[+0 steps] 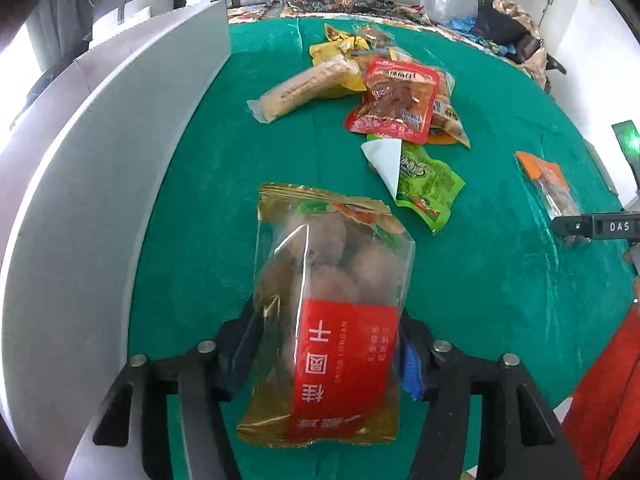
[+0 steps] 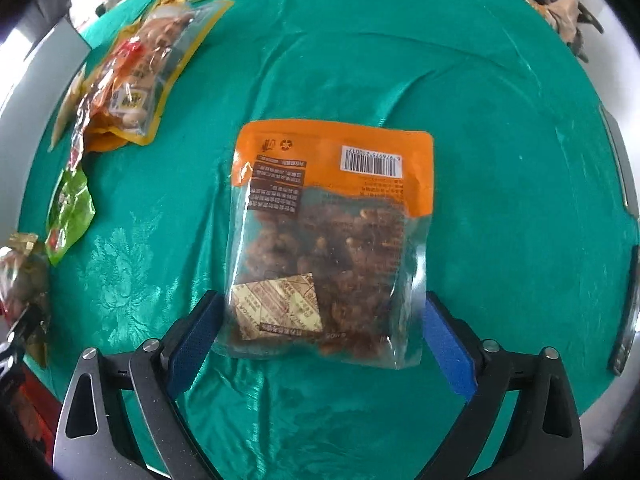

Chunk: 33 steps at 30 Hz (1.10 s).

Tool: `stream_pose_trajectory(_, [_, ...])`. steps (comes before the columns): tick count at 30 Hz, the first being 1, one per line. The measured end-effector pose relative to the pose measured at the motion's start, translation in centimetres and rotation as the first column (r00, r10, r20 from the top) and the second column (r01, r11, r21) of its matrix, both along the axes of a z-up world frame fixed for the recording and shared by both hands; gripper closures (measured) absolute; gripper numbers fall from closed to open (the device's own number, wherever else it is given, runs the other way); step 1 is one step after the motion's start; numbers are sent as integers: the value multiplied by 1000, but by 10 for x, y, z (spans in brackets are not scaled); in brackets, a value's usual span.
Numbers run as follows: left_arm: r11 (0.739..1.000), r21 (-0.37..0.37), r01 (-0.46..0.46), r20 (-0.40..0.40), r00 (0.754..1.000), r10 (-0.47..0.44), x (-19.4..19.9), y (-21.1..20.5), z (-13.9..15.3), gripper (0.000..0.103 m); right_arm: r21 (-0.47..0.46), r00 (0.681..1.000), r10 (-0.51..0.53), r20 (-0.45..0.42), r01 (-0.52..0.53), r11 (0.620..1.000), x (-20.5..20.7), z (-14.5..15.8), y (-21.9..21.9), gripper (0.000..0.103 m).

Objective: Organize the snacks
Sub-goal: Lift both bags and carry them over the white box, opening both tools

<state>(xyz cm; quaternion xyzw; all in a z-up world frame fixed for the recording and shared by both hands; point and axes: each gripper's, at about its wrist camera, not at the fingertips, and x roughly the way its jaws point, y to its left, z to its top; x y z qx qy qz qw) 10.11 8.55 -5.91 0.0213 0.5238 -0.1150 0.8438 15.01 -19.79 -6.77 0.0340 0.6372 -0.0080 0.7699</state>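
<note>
A shiny green cloth covers the round desk (image 1: 224,184). Only the left view shows the far snack pile (image 1: 392,92). The left tool (image 1: 326,356) clenches a crinkly clear longan bag (image 1: 332,312). The right tool (image 2: 322,332) is spread wide around a flat orange-topped pouch (image 2: 332,216) lying on the cloth.

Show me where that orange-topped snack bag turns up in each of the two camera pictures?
Left wrist view: the orange-topped bag lies at the far right edge on the green cloth, beside the other gripper's tip.
Right wrist view: the same bag fills the centre, between the open blue pads.
Shared landmark: the lime-green packet.
</note>
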Motion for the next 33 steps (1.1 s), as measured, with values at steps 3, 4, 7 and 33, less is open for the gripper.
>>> stream_pose_trajectory(3, [999,-45,-6,22,1000,7,-10,6,9,49,-5,999,37,38,-37,999,-7,8,-10,34])
stream_pose_trajectory(4, [997,-69,-14,26,1000,16,-13,9,12,49,21,998,29,51,-30,999,-11,13,-15,36])
stream_pose_trajectory(7, [988,-149,-36,45,998,44,-23,19,31,49,115,997,-17,77,8,993,-22,25,-27,37])
stream_pose_trajectory(33, [812,-82,-578,70,809,584,1,291,85,16,364,868,401,293,-489,793,46,136,353,15])
